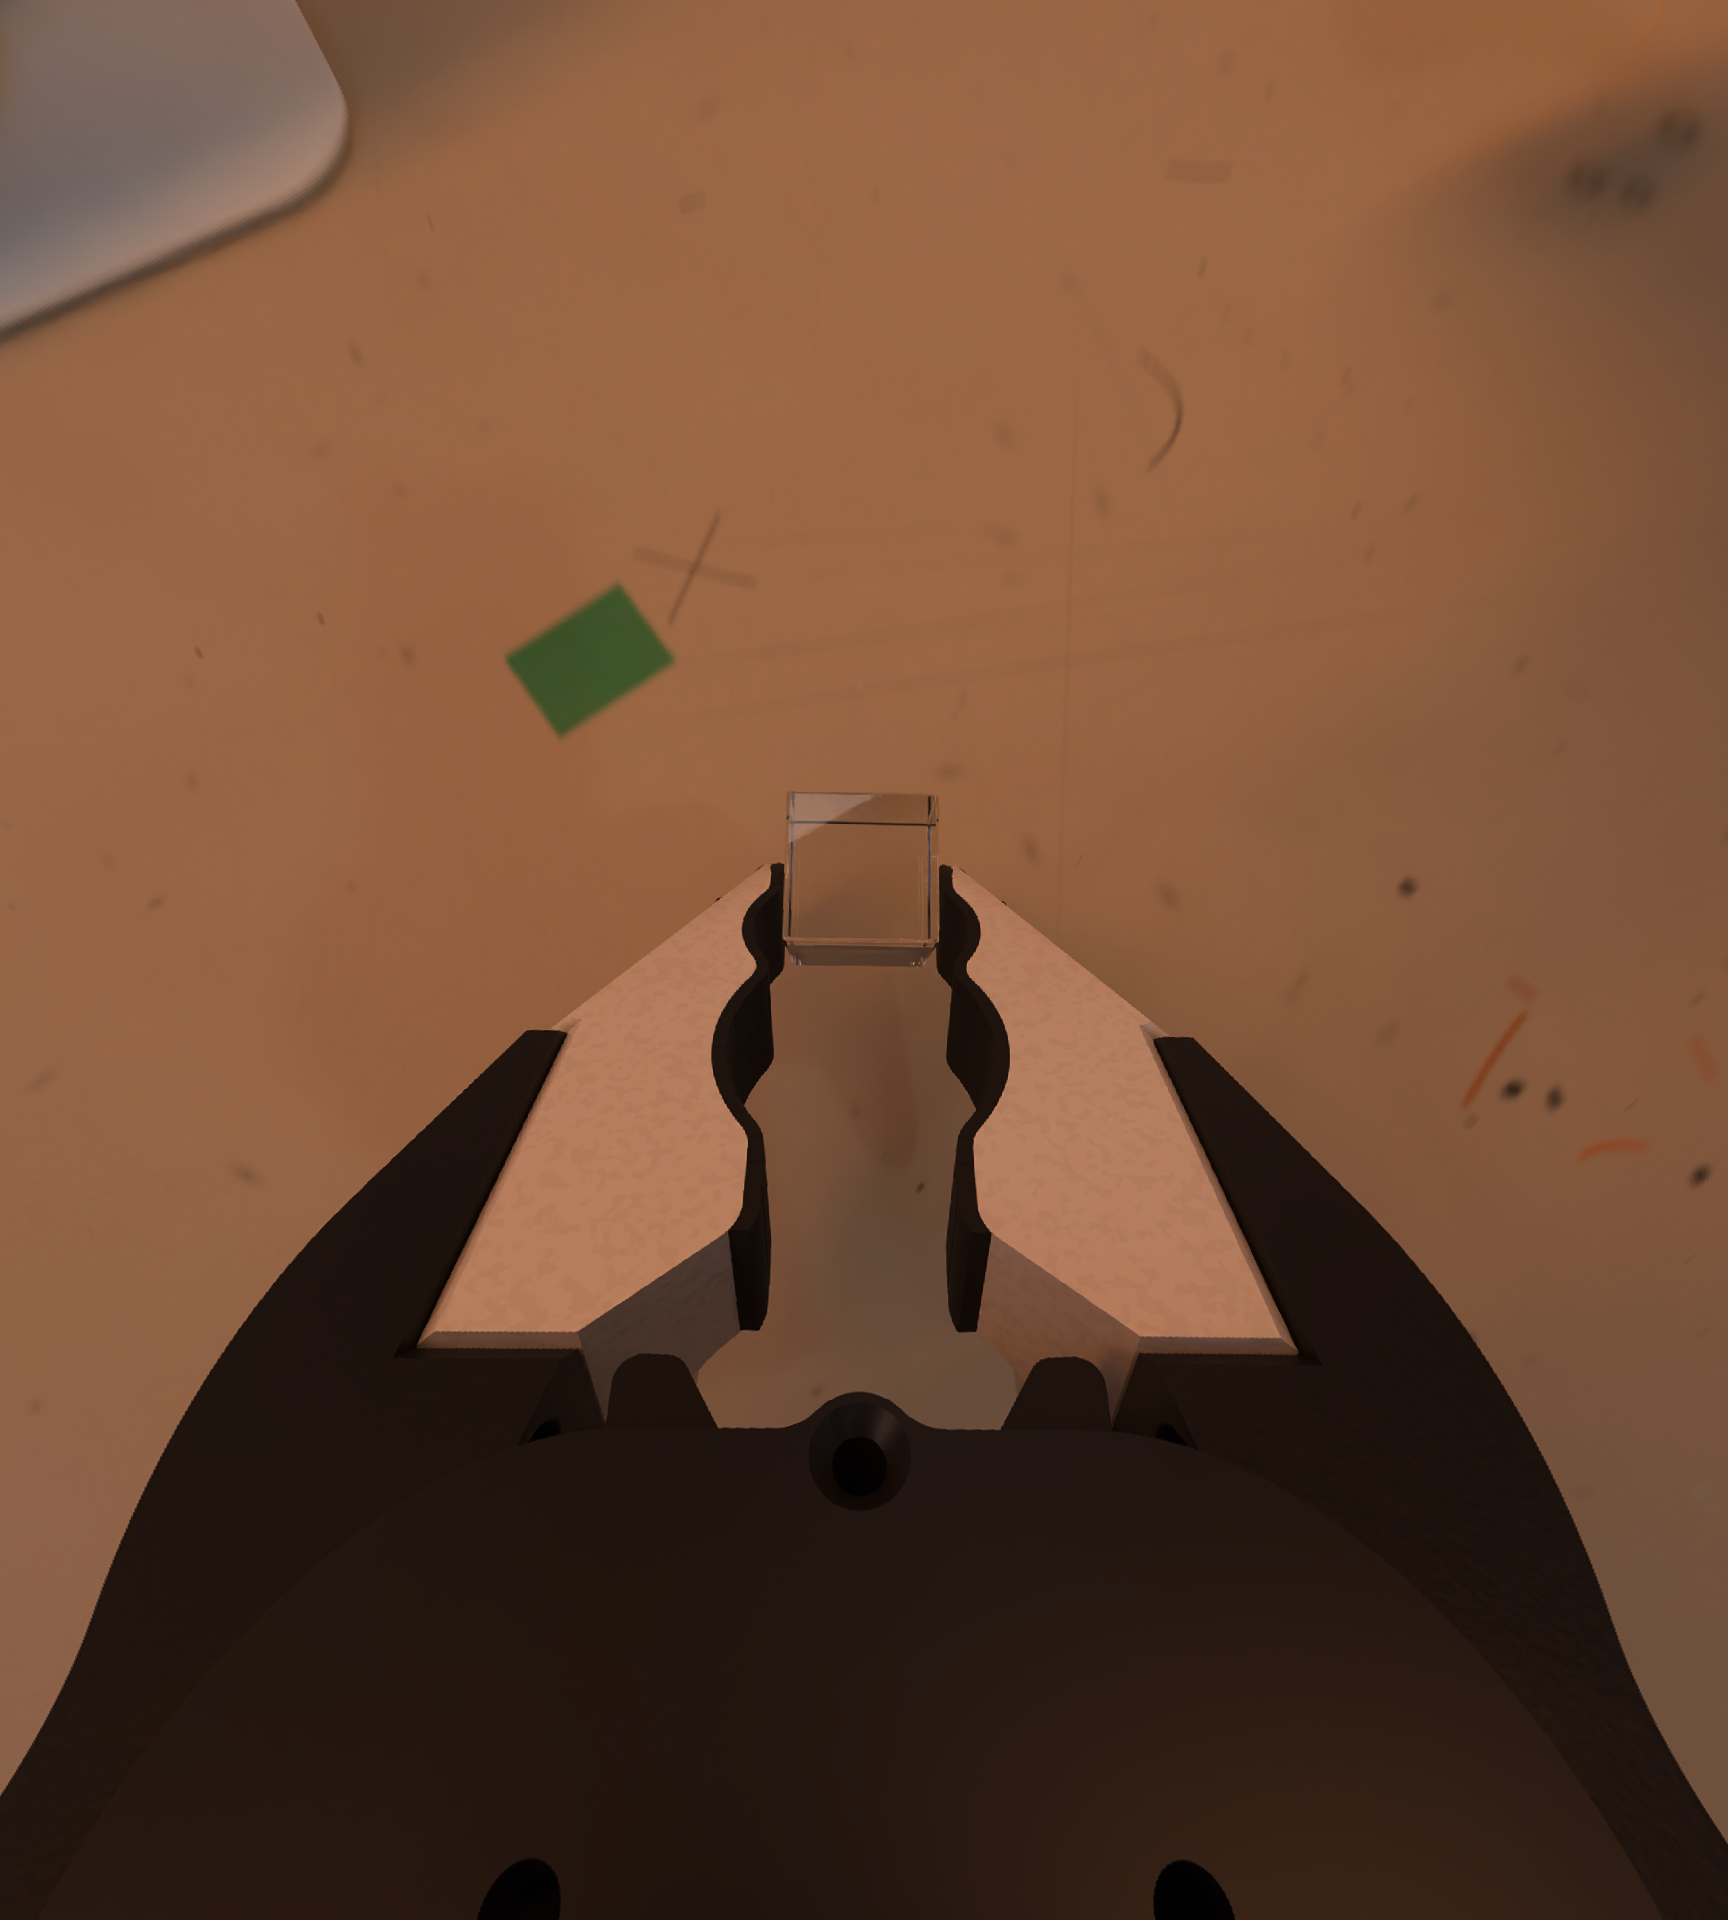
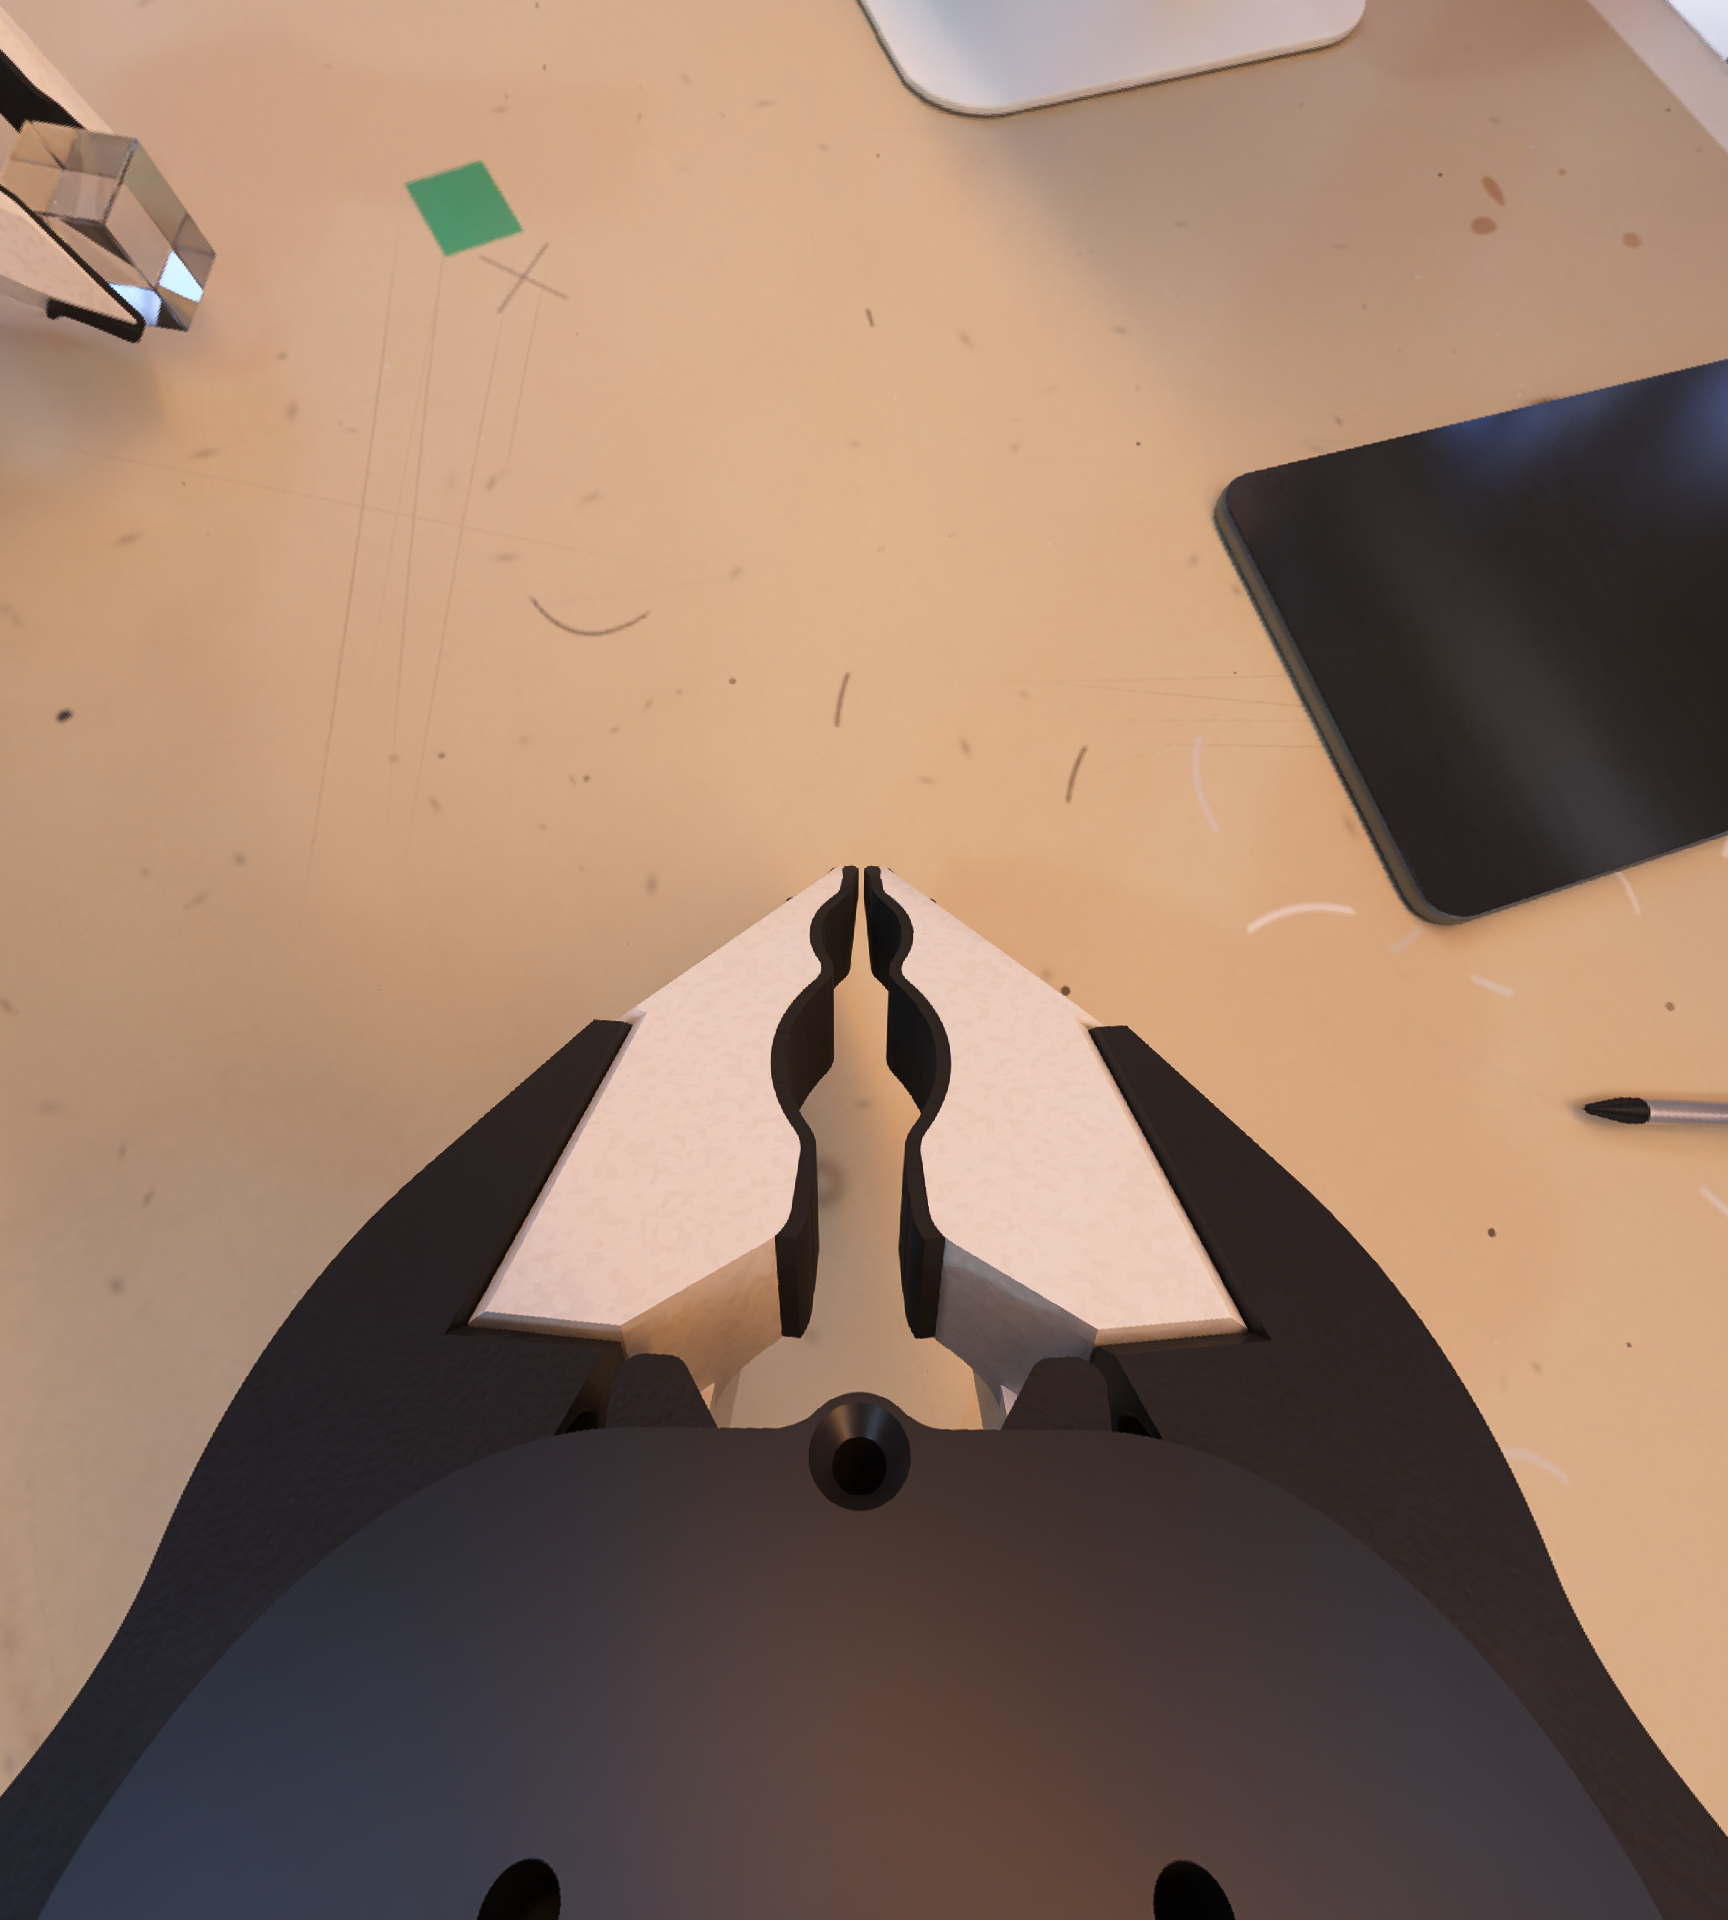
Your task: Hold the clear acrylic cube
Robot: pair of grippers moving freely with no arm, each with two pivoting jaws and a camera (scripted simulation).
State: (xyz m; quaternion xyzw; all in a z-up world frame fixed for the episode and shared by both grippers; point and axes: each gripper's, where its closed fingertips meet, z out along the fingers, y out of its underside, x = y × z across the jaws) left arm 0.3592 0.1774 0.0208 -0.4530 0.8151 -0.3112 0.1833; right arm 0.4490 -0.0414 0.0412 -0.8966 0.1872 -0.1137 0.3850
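Note:
The clear acrylic cube (image 1: 861, 883) sits between the tips of my left gripper (image 1: 861, 894), whose jaws are shut on its two sides. It is held above the tan table. In the right wrist view the same cube (image 2: 112, 223) shows at the top left, clamped at the tips of the left gripper (image 2: 60, 223). My right gripper (image 2: 860, 878) is shut and empty, its tips nearly touching, above the middle of the table, far from the cube.
A green patch (image 1: 590, 660) (image 2: 463, 206) lies flat on the table beside a pencilled cross. A white rounded base (image 1: 60, 166) (image 2: 1109, 47) stands at the far edge. A black pad (image 2: 1546, 623) and a pen (image 2: 1712, 1114) lie to the right.

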